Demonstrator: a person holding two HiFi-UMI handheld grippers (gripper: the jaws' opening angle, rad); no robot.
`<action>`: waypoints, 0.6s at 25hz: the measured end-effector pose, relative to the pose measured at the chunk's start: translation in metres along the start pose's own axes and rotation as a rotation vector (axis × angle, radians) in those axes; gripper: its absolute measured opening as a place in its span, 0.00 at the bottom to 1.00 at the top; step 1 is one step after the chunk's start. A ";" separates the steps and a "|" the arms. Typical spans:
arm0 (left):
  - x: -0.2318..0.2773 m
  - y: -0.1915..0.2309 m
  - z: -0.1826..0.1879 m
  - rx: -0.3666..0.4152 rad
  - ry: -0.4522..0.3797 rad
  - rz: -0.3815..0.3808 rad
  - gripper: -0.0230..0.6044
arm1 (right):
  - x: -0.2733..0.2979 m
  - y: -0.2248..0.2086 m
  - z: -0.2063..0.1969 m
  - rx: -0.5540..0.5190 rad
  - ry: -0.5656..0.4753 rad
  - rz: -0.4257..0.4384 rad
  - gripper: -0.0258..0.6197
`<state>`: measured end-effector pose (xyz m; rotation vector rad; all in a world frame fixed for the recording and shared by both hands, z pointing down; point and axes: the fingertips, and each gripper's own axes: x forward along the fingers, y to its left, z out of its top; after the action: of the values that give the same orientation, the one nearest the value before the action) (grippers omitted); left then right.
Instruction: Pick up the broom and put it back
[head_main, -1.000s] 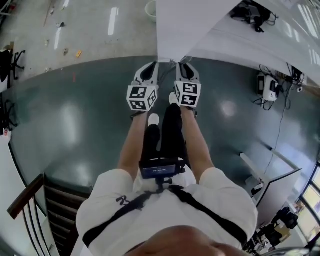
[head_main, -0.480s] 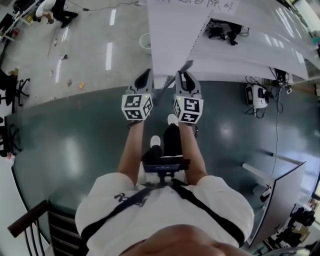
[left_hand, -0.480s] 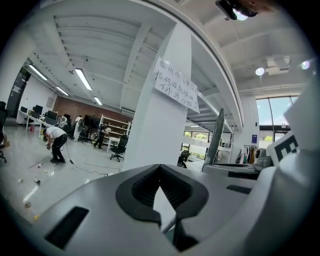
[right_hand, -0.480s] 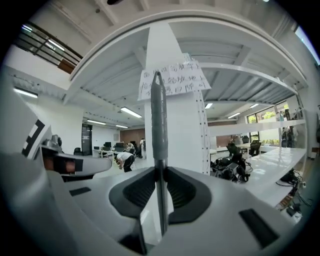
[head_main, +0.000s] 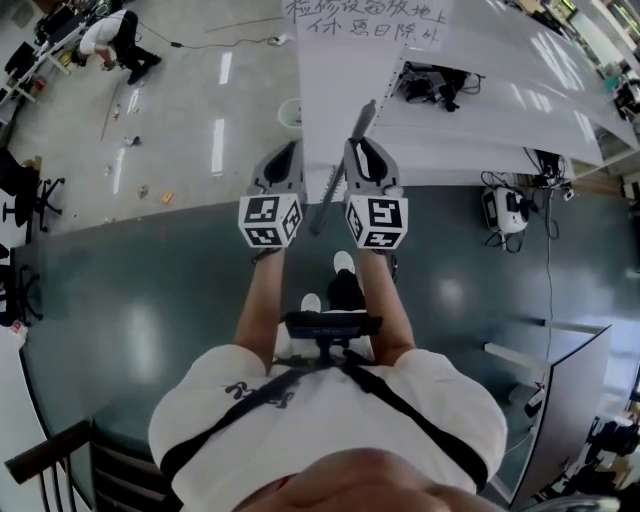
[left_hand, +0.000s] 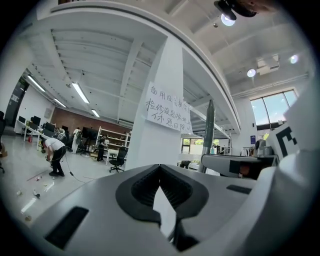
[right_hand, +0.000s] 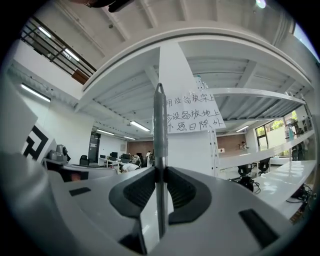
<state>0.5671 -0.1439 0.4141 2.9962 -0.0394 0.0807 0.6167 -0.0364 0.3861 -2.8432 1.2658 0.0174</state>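
Both tongs have come up since the earlier head view. They now sit higher against the white pillar (head_main: 335, 90), and its handwritten sign (head_main: 365, 22) has come into view. The right tongs (head_main: 362, 146) are clamped on the broom handle (head_main: 342, 168). In the right gripper view the grey pole (right_hand: 160, 145) stands upright, pinched between the dark pads (right_hand: 182, 192), with its rounded tip rising in front of the sign (right_hand: 195, 117). In the head view the handle slants from above the right tongs down and left between the two marker cubes (head_main: 270, 220). Its lower part is lost against the dark green floor (head_main: 150, 290), and no view shows the broom's head. The left tongs (head_main: 290, 150) are closed on nothing: in the left gripper view their tips (left_hand: 159, 167) meet with only the pillar (left_hand: 160, 135) beyond them. The handle (left_hand: 208, 135) stands off to their right, not touching them.
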 end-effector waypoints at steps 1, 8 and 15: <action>-0.002 0.001 0.007 0.012 -0.011 0.012 0.06 | -0.001 0.001 0.005 -0.002 -0.007 0.009 0.17; -0.040 0.025 0.034 -0.003 -0.080 0.100 0.06 | -0.006 0.032 0.029 -0.013 -0.039 0.079 0.17; -0.081 0.060 0.048 0.021 -0.105 0.192 0.06 | 0.005 0.085 0.043 0.000 -0.069 0.209 0.17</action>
<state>0.4864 -0.2087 0.3705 3.0065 -0.3396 -0.0564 0.5573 -0.0957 0.3414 -2.6712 1.5400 0.1184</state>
